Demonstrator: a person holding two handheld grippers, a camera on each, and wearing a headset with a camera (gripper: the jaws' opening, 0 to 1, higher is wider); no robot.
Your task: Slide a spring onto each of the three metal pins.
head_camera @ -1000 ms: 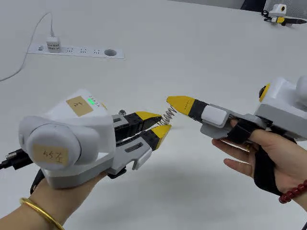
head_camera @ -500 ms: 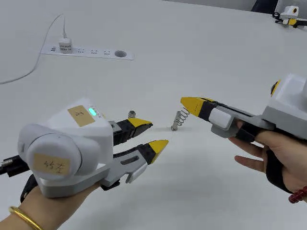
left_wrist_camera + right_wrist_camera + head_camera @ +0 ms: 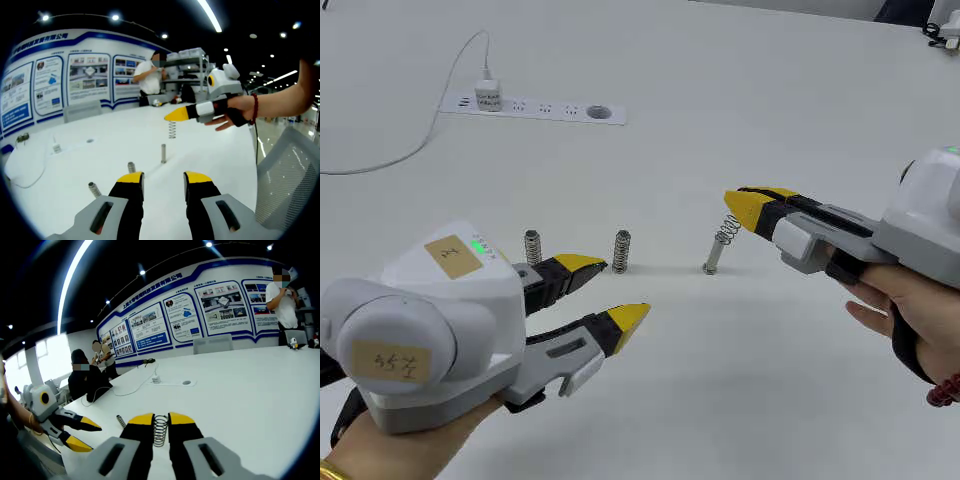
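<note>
**Fingers shut on a spring, R side; L side gaping**

Fingers (image 3: 142, 421) of R gripper (image 3: 738, 214) are pinched onto a spring (image 3: 729, 230). In right gripper view the coil sits crosswise btwn the yellow tips, w/ no slack either side. In head view the spring hangs tilted off those tips, lower end just above the top of the bare pin (image 3: 712, 262). Left gripper view shows a small gap btwn spring and pin, so not threaded on yet.

L gripper (image 3: 605, 290) has fingers spread wide w/ nothing btwn them, and hovers low over the white table (image 3: 740, 380) on the person's near side. Its upper tip lies near the middle pin (image 3: 621, 251).

Middle pin & end pin (image 3: 533, 247) each stand upright w/ a coil round the shaft. Bare pin stands upright in the same row, at the end nearest R gripper. In left gripper view the 3 pins run in a diagonal line ahead of the open jaws, R gripper at upper right.

At the far side of the table are a power strip (image 3: 535, 107) w/ a white charger (image 3: 488, 97) plugged in, its cable trailing off to the left edge of head view.
</note>
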